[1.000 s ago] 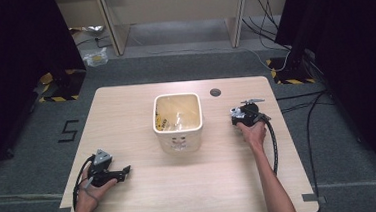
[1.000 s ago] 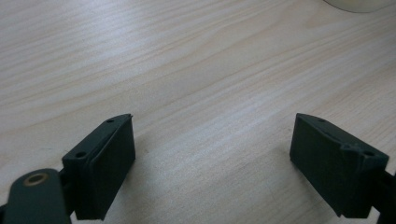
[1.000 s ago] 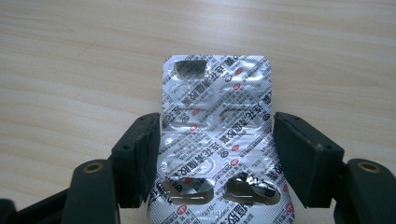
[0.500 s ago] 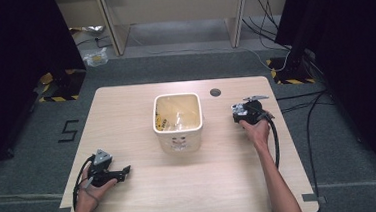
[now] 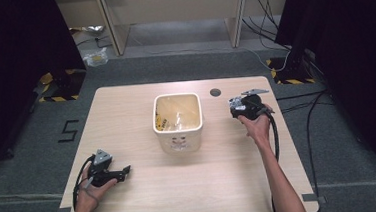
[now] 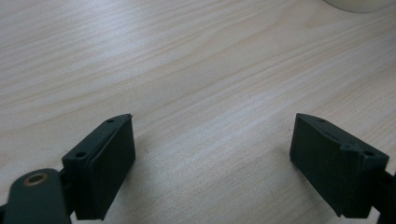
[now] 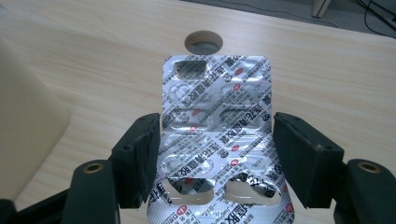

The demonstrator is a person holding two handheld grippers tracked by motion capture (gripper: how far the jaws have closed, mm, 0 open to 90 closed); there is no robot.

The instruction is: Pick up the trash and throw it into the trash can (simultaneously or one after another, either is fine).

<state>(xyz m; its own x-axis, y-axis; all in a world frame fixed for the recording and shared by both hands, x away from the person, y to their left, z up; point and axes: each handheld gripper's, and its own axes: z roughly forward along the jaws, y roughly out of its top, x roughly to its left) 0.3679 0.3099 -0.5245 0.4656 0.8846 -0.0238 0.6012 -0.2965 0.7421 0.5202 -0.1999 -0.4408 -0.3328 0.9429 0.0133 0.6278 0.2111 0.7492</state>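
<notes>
Blister pack (image 7: 215,135) sits clamped edge to edge in the right tongs (image 7: 215,158), at 3 o'clock from the bin (image 5: 177,121) — probably headed there. Left tongs (image 6: 212,163) gape empty over the table (image 6: 196,70).

Grey floor (image 5: 23,147) surrounds the tabletop (image 5: 126,105); black curtains (image 5: 16,43) hang upper left and right, desk legs (image 5: 110,26) upper centre.

The blister pack (image 7: 215,135) runs off the bottom edge of the right gripper view, its side edges hidden behind the jaws. The tub (image 6: 357,4) is cut off at the left gripper view's top; its contents, from above, are too blurred to identify.
</notes>
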